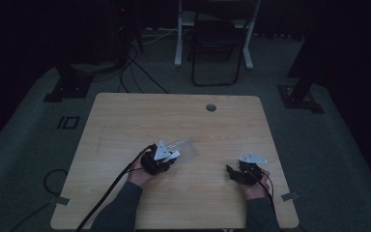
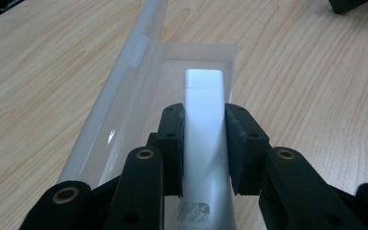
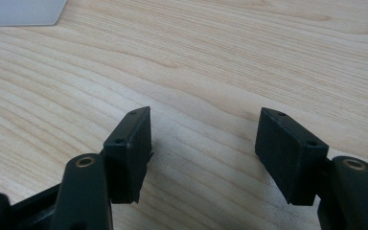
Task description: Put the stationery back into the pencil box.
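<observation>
white stick (image 2: 205, 124), light, stiff and smooth-sided, clamped at mid-length between left gripper (image 2: 205, 143) pads over open clear case (image 2: 124, 96) on table (image 1: 125, 121); likely slippery, best held across flat sides. right gripper (image 3: 203, 143) gaping, empty.

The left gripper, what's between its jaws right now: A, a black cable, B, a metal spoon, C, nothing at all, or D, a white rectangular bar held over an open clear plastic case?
D: in the left gripper view the left gripper has both pads pressed on the sides of a white bar, above the open clear plastic case lying on the wooden table.
</observation>
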Demonstrator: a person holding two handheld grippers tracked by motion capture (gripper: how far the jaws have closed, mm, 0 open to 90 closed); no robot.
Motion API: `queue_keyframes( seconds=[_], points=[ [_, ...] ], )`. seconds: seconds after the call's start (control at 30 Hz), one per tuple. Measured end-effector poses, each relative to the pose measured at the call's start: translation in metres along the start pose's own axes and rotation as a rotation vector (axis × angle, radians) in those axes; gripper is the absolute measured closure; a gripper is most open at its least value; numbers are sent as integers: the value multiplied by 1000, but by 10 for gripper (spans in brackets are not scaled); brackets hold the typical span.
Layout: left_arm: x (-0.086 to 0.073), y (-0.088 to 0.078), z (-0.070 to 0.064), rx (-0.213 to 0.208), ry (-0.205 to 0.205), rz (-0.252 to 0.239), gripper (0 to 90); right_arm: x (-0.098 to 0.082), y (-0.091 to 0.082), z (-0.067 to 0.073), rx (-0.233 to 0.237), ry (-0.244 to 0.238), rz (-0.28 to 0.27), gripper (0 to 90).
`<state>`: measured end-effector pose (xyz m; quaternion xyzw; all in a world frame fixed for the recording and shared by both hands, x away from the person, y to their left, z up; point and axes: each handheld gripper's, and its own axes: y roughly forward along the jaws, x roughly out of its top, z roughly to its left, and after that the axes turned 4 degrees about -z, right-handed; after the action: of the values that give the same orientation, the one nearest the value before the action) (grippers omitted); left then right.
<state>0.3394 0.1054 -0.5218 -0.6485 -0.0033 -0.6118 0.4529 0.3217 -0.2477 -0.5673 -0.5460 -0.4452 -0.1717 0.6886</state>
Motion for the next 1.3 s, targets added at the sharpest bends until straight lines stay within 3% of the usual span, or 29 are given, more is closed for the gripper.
queue_keyframes(
  seconds=[0.5, 1.3],
  points=[
    [-2, 7, 3, 1, -40, -12, 703, 0, 0, 0, 0, 0, 0, 372],
    [-6, 16, 0, 35, 0, 15, 702, 0, 0, 0, 2, -2, 1, 369]
  ],
)
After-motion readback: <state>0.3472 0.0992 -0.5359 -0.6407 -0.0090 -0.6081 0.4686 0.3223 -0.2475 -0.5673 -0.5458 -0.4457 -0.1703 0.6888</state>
